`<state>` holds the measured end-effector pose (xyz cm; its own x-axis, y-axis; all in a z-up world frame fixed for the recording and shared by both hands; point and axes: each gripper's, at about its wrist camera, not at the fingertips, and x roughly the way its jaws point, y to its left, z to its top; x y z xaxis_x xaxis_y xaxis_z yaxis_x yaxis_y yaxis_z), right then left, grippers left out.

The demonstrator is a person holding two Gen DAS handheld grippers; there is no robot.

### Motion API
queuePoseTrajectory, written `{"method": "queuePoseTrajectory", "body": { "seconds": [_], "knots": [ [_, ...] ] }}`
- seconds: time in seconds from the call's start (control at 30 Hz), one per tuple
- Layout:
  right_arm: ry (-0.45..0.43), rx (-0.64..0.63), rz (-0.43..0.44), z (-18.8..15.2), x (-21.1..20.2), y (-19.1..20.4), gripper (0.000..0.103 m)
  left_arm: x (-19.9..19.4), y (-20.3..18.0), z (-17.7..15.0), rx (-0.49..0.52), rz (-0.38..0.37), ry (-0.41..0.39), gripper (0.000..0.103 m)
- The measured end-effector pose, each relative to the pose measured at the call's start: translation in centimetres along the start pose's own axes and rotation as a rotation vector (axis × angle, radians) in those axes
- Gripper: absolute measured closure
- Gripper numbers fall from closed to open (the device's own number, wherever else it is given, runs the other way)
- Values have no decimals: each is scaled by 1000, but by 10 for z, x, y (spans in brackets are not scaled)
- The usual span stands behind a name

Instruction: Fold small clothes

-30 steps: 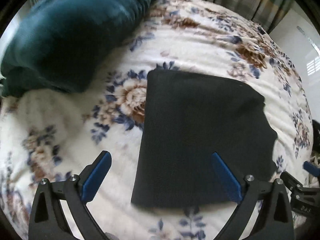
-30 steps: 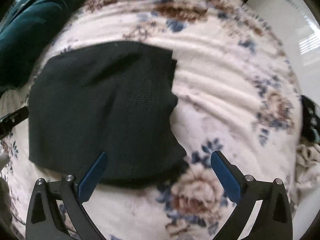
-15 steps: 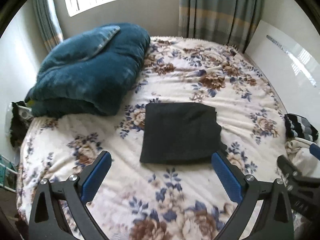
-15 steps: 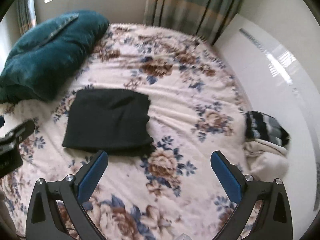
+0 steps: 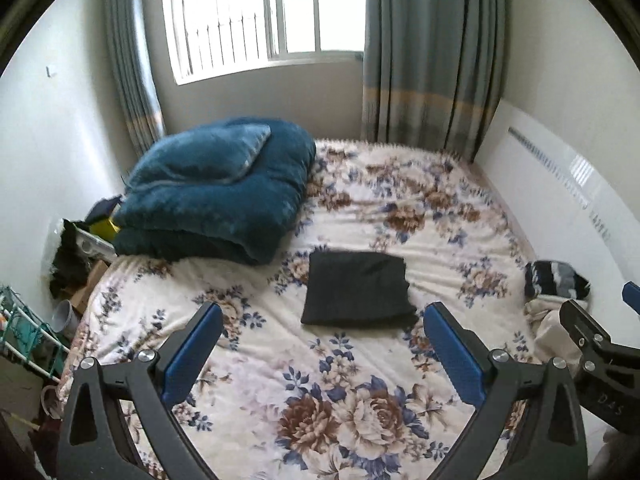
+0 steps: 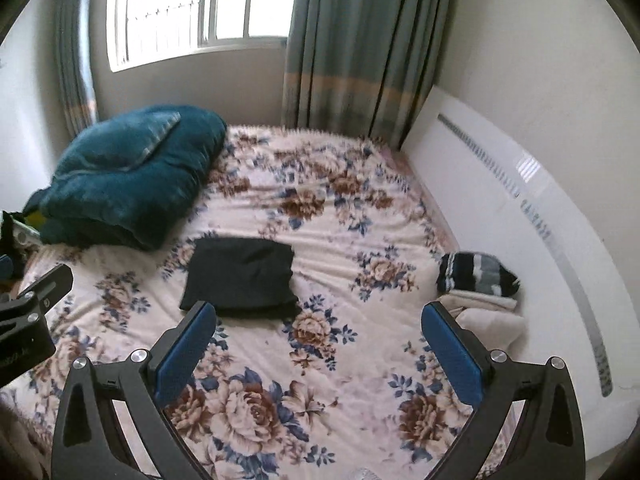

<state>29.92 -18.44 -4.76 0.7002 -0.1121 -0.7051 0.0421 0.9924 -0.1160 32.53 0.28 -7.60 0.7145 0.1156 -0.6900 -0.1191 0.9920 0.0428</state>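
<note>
A folded black garment (image 5: 356, 290) lies flat in the middle of the floral bedspread (image 5: 360, 392); it also shows in the right wrist view (image 6: 242, 278). My left gripper (image 5: 322, 350) is open and empty, well back from the garment and above the bed's near part. My right gripper (image 6: 318, 346) is open and empty too, also far back from it. A striped dark garment (image 6: 476, 274) sits on cream clothes (image 6: 486, 314) at the bed's right edge.
A big teal duvet (image 5: 216, 192) is piled at the bed's far left. A white panel (image 6: 520, 216) runs along the right side. Curtains (image 5: 424, 52) and a window (image 5: 256, 12) stand behind. Clutter and a wire rack (image 5: 24, 332) sit by the left wall.
Both grippers have pulled back and up, away from the black garment, so the whole bed and room now show. The garment stays folded where it was.
</note>
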Motion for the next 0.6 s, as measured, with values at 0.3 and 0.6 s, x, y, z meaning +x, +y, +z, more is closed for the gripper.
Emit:
{"method": "queuePoseTrajectory", "body": {
  "seconds": [0.3,0.6],
  "knots": [
    [-160,-11,0,-5,-125,-17,0,-82,1,-14,-32,-4,-64,1],
    [-178,-4,17,-24,-170,-33,0,-110,-6,-28,-28,-2,-79,0]
  ]
}}
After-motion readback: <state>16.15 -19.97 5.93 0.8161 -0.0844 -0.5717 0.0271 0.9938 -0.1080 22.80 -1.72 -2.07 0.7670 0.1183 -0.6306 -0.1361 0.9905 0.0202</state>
